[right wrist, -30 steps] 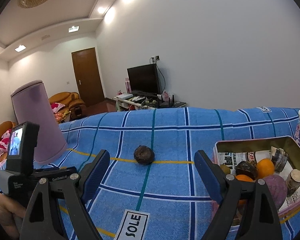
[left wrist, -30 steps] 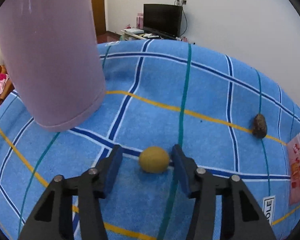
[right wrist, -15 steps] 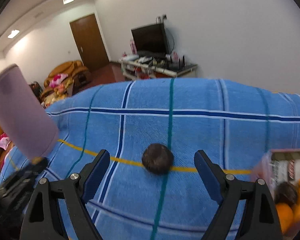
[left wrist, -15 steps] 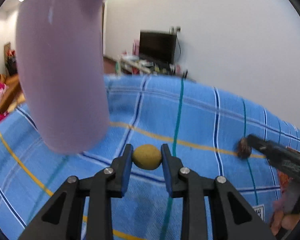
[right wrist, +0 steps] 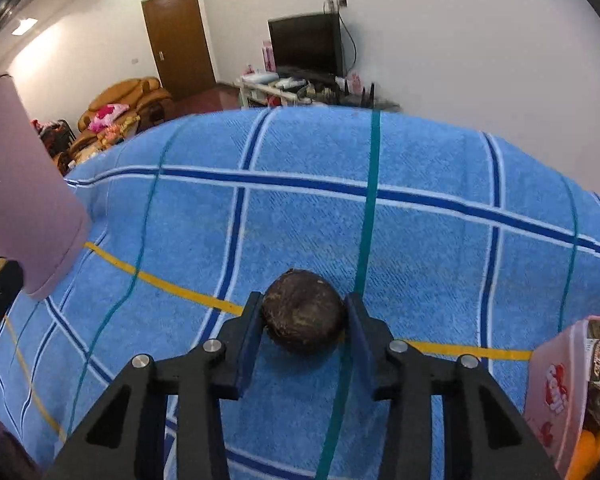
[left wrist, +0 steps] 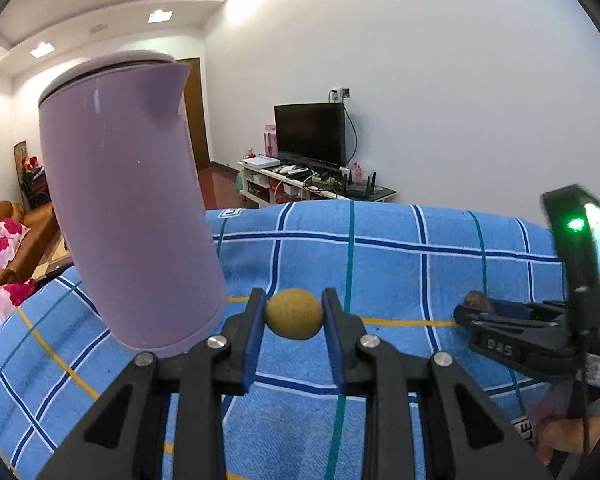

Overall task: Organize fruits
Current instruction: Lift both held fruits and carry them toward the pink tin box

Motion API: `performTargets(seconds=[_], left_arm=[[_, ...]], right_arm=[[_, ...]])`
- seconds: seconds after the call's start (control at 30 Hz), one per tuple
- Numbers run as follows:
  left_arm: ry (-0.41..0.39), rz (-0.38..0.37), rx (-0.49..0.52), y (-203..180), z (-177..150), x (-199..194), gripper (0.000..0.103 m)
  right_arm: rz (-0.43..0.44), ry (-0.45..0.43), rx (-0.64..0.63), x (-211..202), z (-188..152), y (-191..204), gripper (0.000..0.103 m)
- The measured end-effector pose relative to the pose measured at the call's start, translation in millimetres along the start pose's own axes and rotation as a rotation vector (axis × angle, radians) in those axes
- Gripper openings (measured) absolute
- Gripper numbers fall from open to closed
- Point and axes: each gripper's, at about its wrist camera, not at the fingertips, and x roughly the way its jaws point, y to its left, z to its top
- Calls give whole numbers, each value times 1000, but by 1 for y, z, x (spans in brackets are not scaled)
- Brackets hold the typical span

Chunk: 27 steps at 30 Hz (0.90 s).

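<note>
Left wrist view: the left gripper (left wrist: 294, 316) pinches a yellow-green round fruit (left wrist: 294, 314) above the blue plaid cloth (left wrist: 380, 264); a lilac kettle (left wrist: 128, 208) stands left.

Right wrist view: the right gripper (right wrist: 303, 318) is closing, its pads against a dark brown wrinkled fruit (right wrist: 303, 316) on the cloth; a pink tin (right wrist: 556, 388) of fruit sits near right.

The pink-sided box of fruit (right wrist: 556, 392) is cut off at the right edge; the tall lilac plastic jug (right wrist: 20, 200) is cropped left.

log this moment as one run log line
left gripper: shut on yellow fruit | right gripper: jaws closing on dark fruit | tin: waiting
</note>
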Motion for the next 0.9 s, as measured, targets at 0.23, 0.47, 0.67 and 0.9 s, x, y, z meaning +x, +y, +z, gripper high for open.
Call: performTargets(seconds=[0.23, 0.47, 0.67, 0.9], left_arm=[[-22, 18, 20, -5, -4, -3, 30], [-65, 23, 26, -7, -8, -16, 30], [-73, 25, 15, -7, -12, -23, 30], [-74, 24, -3, -6, -17, -35, 30]], right_arm=[[-19, -242, -55, -78, -42, 13, 43], [-45, -375, -86, -122, -72, 25, 43], [-36, -411, -117, -138, -86, 38, 43], [-26, -417, -101, -141, -92, 39, 43]])
